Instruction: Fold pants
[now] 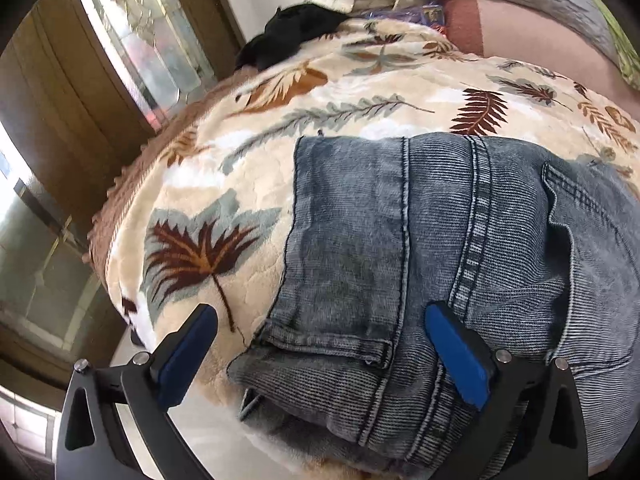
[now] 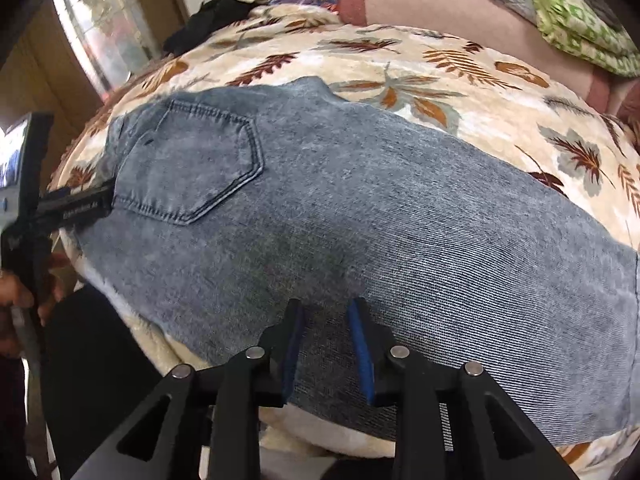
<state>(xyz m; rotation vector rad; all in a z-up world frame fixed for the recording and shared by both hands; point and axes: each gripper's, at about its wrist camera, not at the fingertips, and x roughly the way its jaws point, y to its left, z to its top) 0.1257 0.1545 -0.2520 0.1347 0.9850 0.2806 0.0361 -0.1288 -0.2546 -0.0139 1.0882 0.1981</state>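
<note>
Faded blue jeans lie folded on a cream blanket with a leaf print. In the left wrist view a leg end with its hem rests on top of the layer below. My left gripper stands wide open over that hem, one finger over the blanket and one over the denim. In the right wrist view the jeans stretch across the bed with a back pocket facing up. My right gripper hovers at their near edge, its jaws a narrow gap apart with denim below them, not pinched.
A black garment lies at the blanket's far edge. Pillows and a pink bolster line the back. A window and wooden frame stand to the left. A hand and the other tool show at the jeans' left end.
</note>
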